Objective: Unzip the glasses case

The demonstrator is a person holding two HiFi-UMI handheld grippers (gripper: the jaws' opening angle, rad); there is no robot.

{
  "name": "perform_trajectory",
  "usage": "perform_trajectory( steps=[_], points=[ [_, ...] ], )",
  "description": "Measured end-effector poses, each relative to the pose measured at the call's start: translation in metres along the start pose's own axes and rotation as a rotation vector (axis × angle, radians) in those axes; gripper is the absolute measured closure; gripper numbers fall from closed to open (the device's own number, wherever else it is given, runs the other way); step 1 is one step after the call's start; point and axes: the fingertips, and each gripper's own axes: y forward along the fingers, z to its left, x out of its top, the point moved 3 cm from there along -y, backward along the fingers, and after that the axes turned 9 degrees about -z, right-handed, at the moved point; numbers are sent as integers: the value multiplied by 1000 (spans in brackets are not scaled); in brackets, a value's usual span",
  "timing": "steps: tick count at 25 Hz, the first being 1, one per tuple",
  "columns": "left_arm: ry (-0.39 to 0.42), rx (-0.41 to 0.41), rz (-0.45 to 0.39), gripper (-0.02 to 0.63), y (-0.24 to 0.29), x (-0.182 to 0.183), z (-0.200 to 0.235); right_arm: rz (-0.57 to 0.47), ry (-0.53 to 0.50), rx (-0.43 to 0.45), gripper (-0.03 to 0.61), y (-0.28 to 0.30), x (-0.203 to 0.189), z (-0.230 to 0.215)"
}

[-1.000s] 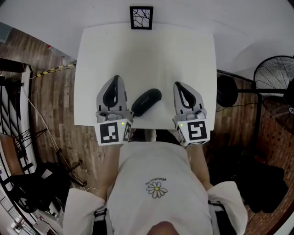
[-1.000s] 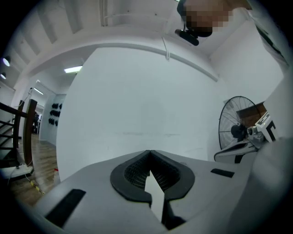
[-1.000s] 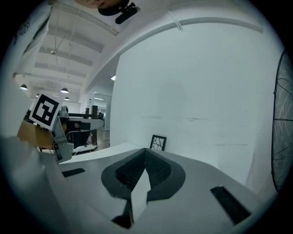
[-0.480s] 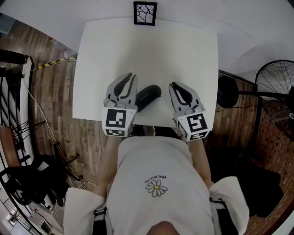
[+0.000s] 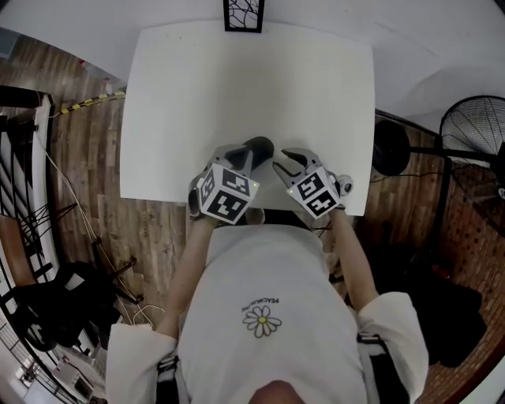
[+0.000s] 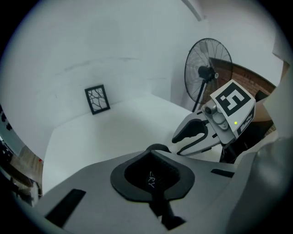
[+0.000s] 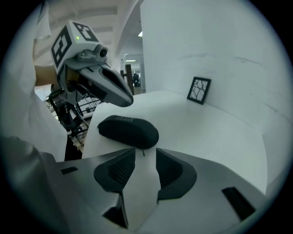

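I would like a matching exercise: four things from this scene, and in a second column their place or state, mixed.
1 left gripper
2 right gripper
3 glasses case
4 framed picture

a at the far edge of the table
b jaws apart
c lying near both grippers
d jaws together

Pairs: 1-d, 2-b, 3-c, 4-a. The right jaws have just been opening, the left closing, nothing between either.

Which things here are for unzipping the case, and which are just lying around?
For the job:
- the black glasses case
- the left gripper, shut and empty
- the right gripper, whose jaws have just been opening, with nothing between them and the case just ahead
- the table under the case

Just lying about:
- the small picture frame at the table's far edge
- the fan beside the table
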Motion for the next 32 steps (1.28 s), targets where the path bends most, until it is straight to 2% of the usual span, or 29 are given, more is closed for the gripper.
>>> perform_trajectory(
  steps=[3, 6, 11, 16, 19, 25, 32],
  points=[
    [-9, -1, 67, 598, 9, -13, -5, 58, -57, 31, 453, 12, -12, 3],
    [-28, -5, 111, 600, 14, -27, -9, 68, -81, 41, 454, 21, -12, 4],
    [-55, 11, 116, 598, 17, -30, -6, 79, -54, 40, 454, 31, -13, 3],
    [-18, 13, 158, 598, 18, -31, -8, 75, -68, 37, 481, 33, -12, 6],
    [-1, 20, 157, 600, 18, -32, -8, 71, -76, 28, 512, 34, -8, 5],
    [-31, 6, 154, 598, 20, -32, -5, 69, -82, 26, 546, 34, -9, 4],
    [-24, 20, 138, 600, 18, -31, -4, 76, -64, 3, 569, 31, -7, 4]
  ],
)
